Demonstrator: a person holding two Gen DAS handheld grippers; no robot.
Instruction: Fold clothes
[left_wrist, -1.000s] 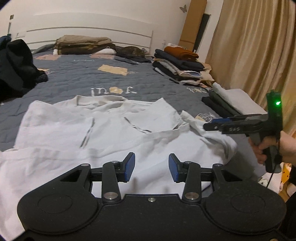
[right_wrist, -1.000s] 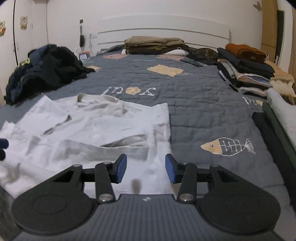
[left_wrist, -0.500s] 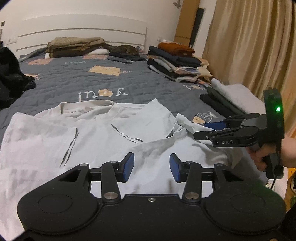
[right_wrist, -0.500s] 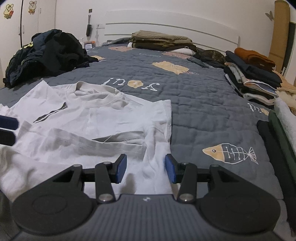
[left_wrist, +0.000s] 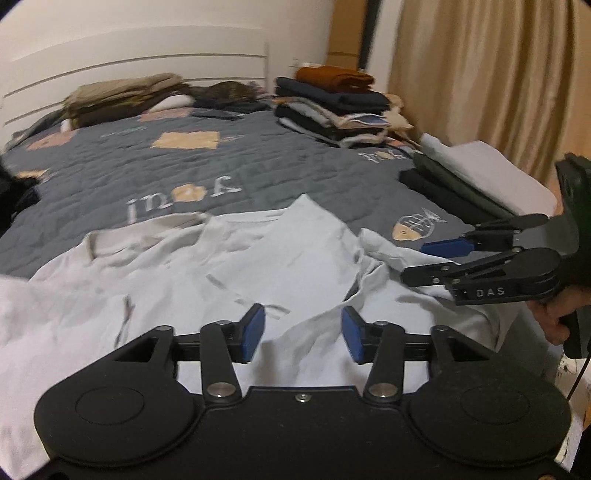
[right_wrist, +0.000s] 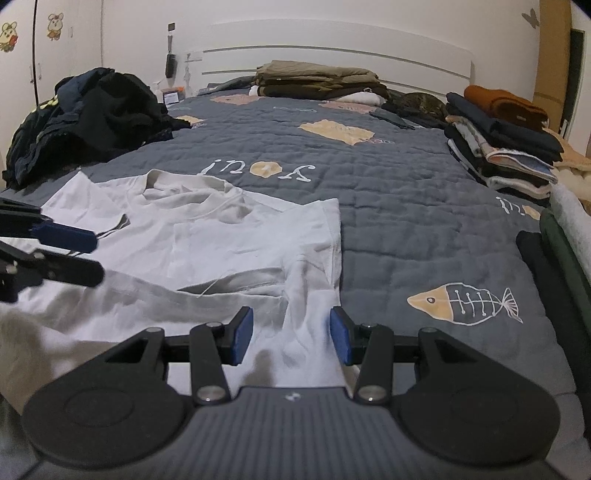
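Fold in progress: white T-shirt on bed, part-folded.
Bed (right_wrist: 406, 229): folded stacks (right_wrist: 502, 147) done, dark heap (right_wrist: 92, 118) left. T-shirt (right_wrist: 229, 236) sleeves folded in. Left gripper (left_wrist: 299, 334) opening, right gripper (right_wrist: 291, 334) released; both empty.

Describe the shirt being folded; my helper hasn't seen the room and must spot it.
On the grey quilt, look at the near end in front of both grippers. The white T-shirt lies spread flat there, collar toward the headboard. Every other garment is stacked or heaped; this alone lies open.
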